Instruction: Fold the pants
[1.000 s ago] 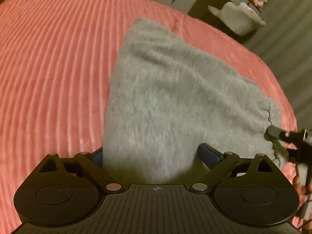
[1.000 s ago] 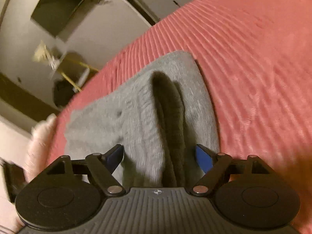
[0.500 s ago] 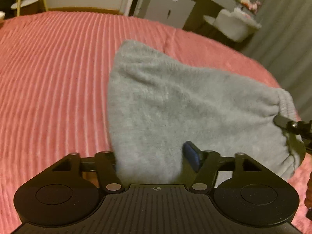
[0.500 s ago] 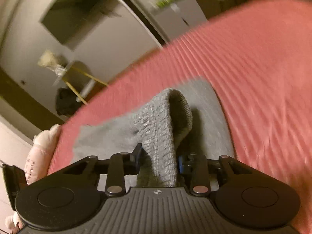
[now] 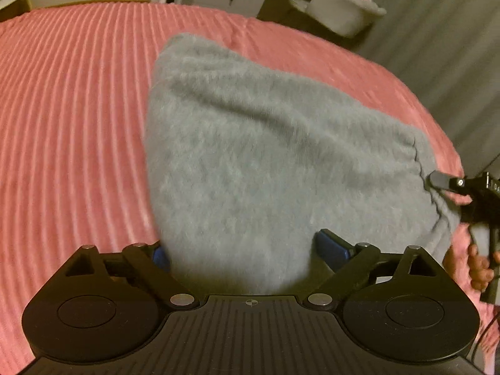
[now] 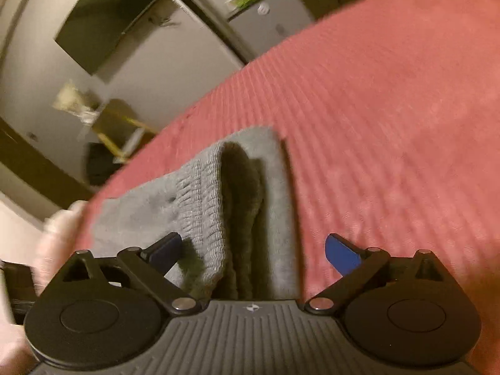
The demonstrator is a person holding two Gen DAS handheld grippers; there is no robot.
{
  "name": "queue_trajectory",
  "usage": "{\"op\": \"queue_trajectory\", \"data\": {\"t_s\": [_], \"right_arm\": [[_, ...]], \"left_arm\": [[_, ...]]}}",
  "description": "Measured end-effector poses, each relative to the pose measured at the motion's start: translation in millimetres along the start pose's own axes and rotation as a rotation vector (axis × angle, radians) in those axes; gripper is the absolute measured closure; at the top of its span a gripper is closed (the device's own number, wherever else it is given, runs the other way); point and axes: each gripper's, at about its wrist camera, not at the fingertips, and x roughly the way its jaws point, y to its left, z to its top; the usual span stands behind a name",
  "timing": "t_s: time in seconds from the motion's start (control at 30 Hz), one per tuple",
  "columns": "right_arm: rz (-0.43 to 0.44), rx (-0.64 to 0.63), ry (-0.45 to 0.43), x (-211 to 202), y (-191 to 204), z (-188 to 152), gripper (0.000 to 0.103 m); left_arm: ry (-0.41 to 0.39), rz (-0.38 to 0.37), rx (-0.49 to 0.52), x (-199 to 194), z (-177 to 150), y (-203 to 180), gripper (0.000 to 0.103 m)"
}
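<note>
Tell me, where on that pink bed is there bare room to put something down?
Plenty: the ribbed pink bedspread lies bare left of the grey pants in the left view, and beyond them toward the bed's far edge. It is crowded only along the pants' near edge, where the left gripper and right gripper are opening.

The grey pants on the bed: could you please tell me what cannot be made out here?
- Left wrist view: the pants' near edge is hidden behind the left hand-held gripper, whose jaws are opening.
- Right wrist view: motion blur smears the bedspread; fold layers sit in shadow.
</note>
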Motion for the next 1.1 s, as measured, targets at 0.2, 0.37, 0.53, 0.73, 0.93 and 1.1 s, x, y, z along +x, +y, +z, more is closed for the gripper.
{"op": "queue_trajectory", "data": {"t_s": [0.2, 0.37, 0.53, 0.73, 0.93, 1.1], "right_arm": [[0.079, -0.049, 0.058, 22.4, 6.4, 2.9, 0.043], [0.147, -0.002, 0.105, 19.4, -13.4, 8.1, 0.019], [-0.03, -0.096, 0.062, 30.3, 23.2, -0.7, 0.042], [0.002, -0.241, -0.042, -9.1, 80.5, -3.6, 0.05], [0.038, -0.259, -0.146, -25.6, 121.6, 36.1, 0.046], [-0.199, -0.133, -0.204, -33.3, 95.0, 67.5, 0.021]], "left_arm": [[-0.015, -0.039, -0.081, 3.5, 11.6, 14.6, 0.034], [-0.033, -0.06, -0.104, 14.6, 10.6, 21.4, 0.022], [-0.08, 0.024, -0.034, 16.1, 15.7, -1.0, 0.062], [-0.194, -0.018, 0.013, -25.4, 24.0, -21.4, 0.072], [-0.272, 0.078, -0.028, -52.0, 72.8, -27.9, 0.036], [-0.306, 0.478, 0.062, -51.8, 72.0, -26.6, 0.017]]}}
